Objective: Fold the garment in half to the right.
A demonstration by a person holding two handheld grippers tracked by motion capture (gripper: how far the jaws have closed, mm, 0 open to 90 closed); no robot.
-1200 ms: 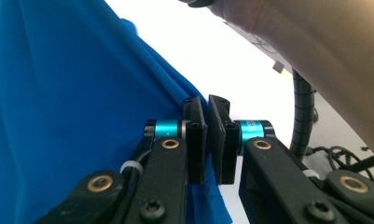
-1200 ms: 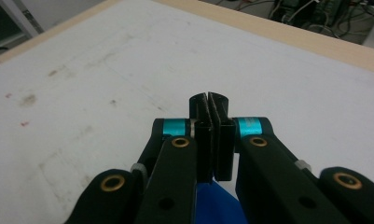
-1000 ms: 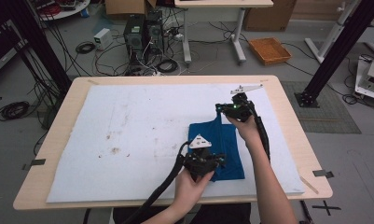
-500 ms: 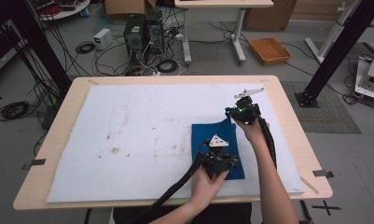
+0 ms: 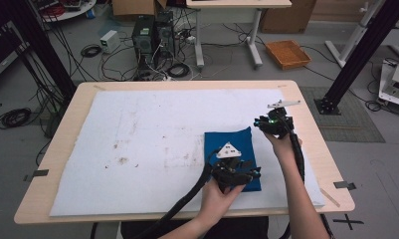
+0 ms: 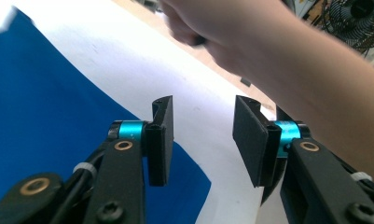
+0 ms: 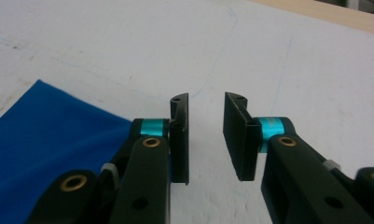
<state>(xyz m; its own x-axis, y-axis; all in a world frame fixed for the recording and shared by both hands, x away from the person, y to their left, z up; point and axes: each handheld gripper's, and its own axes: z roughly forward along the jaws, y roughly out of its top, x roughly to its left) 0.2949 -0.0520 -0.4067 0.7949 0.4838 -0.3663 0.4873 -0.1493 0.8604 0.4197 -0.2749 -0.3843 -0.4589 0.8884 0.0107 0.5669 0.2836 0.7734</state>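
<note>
Cloth (image 5: pixel 237 137), blue and folded into a neat rectangle, flat on the white mat (image 5: pixel 137 124) toward the near right corner of the table (image 5: pixel 319 154). Near edge close to the mat's near edge, right edge well inside the mat's right edge.

Left gripper (image 6: pixel 202 140) low over the near right part of the cloth, jaws just opened and standing spread, nothing between the pads. Below them, the cloth's right edge and bare mat; beyond them, close ahead, the forearm (image 6: pixel 287 51) of the other hand. Right gripper (image 7: pixel 206 135) just off the cloth's far right corner, over bare mat. Jaws likewise just opened, parted by a modest gap and empty, with blue fabric beside the left jaw and not under a pad.

Looks like a release at the end of a fold, so the risk now is mostly of undoing it:

- Drawing the left gripper back toward the near edge while this low could snag the top layer on a jaw tip and drag the fold open or skew it.
- Letting the cable (image 5: pixel 187 199) from that gripper sweep sideways could rumple the near left corner of the cloth.
- Swinging the left gripper toward the right edge of the table could knock it into the forearm.
- Shutting the right jaws again from here would likely pinch one layer at the corner and peel it up.

Safer to lift both straight up first.
</note>
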